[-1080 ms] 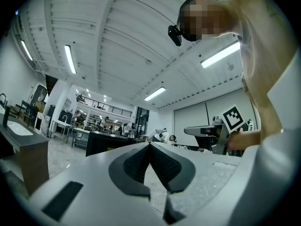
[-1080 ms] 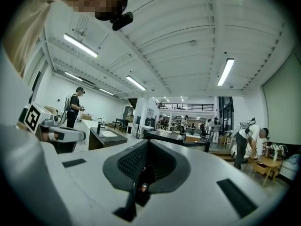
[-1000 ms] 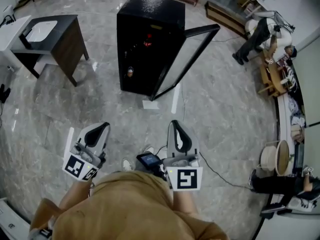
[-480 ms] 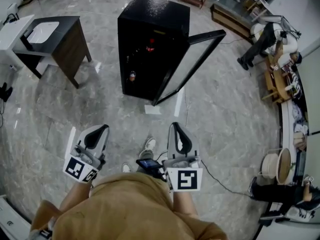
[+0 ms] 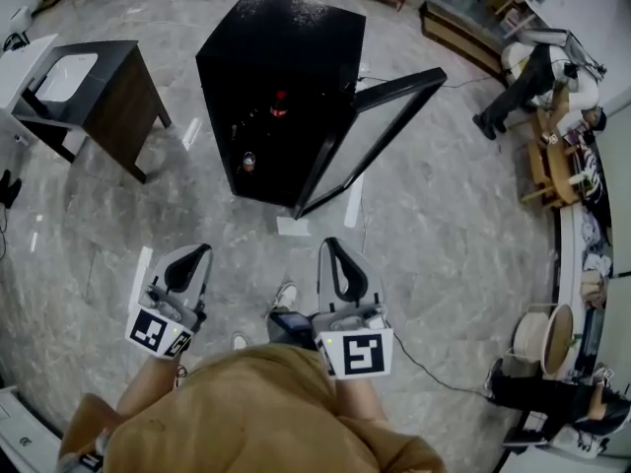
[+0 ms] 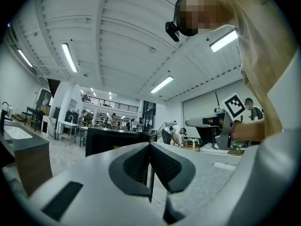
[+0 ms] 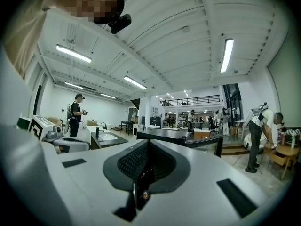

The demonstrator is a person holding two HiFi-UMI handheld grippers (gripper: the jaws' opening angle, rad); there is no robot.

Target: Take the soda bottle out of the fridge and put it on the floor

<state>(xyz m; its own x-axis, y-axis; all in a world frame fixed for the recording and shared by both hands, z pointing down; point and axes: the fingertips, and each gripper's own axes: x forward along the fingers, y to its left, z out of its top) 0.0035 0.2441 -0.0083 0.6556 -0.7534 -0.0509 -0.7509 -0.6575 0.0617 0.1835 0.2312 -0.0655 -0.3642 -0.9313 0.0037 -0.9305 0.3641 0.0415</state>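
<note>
The black fridge (image 5: 286, 57) stands on the marble floor ahead of me, its glass door (image 5: 380, 126) swung open to the right. Inside its dark interior a bottle with a red cap (image 5: 280, 98) stands on an upper shelf, and a small round-topped item (image 5: 248, 162) sits lower down. Both grippers are held level in front of my body, well short of the fridge. My left gripper (image 5: 200, 251) is shut with nothing in it, its pads meeting in the left gripper view (image 6: 150, 147). My right gripper (image 5: 330, 244) is also shut and empty (image 7: 148, 142).
A dark table with a white sink (image 5: 84, 77) stands to the left of the fridge. A cable (image 5: 434, 348) runs over the floor on the right. A person (image 5: 527, 77) bends over furniture at the far right, near a cable spool (image 5: 542, 313).
The fridge has come nearer and shifted left in the head view as I walk towards it. Both grippers keep the same shut pose in front of me.
</note>
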